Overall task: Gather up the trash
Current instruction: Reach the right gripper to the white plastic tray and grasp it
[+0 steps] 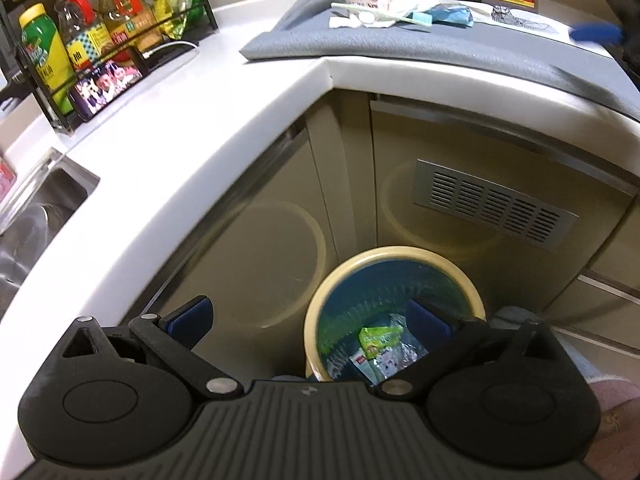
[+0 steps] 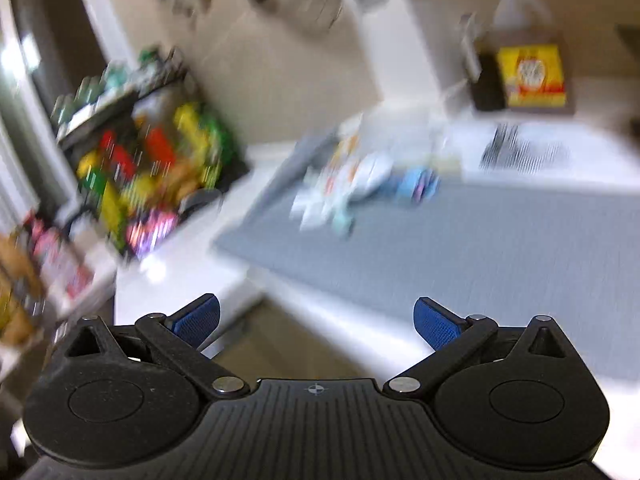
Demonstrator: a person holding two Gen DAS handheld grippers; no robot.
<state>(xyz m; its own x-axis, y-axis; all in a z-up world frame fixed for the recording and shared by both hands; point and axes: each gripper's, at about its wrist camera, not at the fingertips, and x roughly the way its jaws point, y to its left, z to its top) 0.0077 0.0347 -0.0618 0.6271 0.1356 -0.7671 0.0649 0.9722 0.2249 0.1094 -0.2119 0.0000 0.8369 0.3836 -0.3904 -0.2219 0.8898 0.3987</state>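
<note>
While both spread and empty, left hand-held gripper (image 1: 310, 320) over cream-rimmed bin (image 1: 394, 256) (green wrapper (image 1: 378, 340) inside), right hand-held gripper (image 2: 316, 320)

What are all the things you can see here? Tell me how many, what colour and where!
Trash bin: one, cream rim, blue liner, on the floor by the cabinets; wrappers inside.
Mat: one, grey, on the white counter.
Trash pile: several pieces, white, blue, pale green, at the mat's far end.
Rack of bottles: one, black, colourful bottles, counter corner.
Big bottle: one, brown, yellow label, behind the mat.
Sink: one, metal, left edge.
Left gripper: black, blue pads, open above the bin.
Right gripper: same colours, open, facing the mat.
</note>
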